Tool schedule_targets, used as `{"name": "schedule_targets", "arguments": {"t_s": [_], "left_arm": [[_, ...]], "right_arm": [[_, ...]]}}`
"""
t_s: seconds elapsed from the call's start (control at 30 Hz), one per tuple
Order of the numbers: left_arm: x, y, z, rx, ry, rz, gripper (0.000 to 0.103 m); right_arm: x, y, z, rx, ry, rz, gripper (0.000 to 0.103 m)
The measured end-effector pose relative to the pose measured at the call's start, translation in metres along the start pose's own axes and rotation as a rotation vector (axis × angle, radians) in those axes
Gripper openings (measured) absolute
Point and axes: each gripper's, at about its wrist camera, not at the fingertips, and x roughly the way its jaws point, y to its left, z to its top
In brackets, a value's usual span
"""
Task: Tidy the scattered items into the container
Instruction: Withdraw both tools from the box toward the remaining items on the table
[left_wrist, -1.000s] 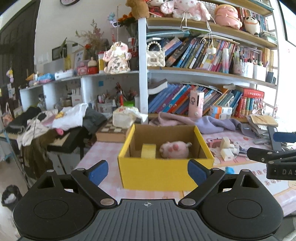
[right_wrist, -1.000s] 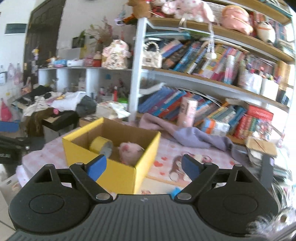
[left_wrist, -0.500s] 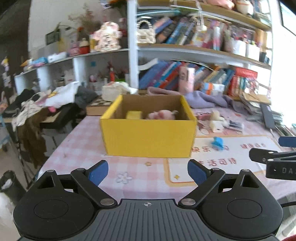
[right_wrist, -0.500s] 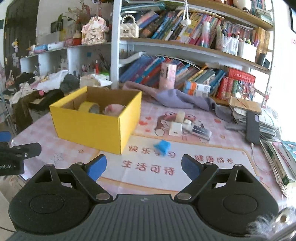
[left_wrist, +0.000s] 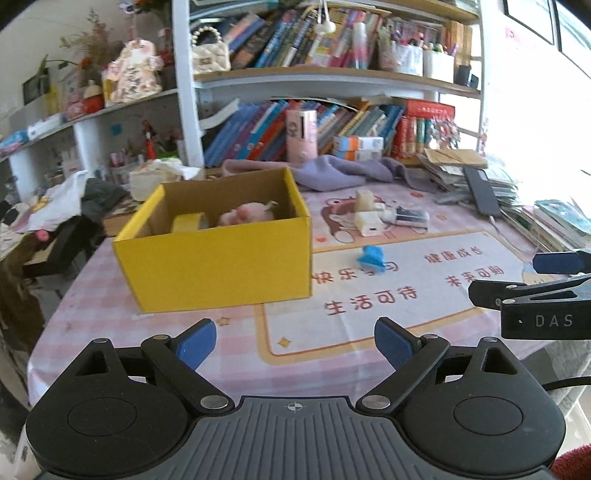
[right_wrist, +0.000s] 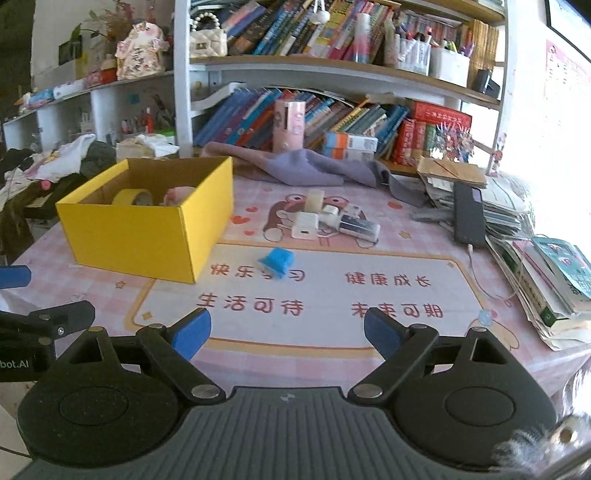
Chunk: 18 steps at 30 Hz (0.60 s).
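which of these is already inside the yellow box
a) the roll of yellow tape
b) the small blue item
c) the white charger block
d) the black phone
a: the roll of yellow tape stands inside the yellow box next to a pink plush toy, while the small blue item, the white charger block and the black phone all lie outside it.

Left gripper (left_wrist: 294, 343) jaws wide, right gripper (right_wrist: 287, 334) likewise, both empty
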Motion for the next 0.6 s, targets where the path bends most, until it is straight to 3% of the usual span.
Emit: {"name": "schedule_targets", "arguments": {"t_s": [0.6], "left_arm": [[0.072,-0.069,0.030,0.085,0.063,-0.178,0.095]], "right_arm": [[0.034,-0.071,0.009,0.050,0.067,-0.113,0.090]]}}
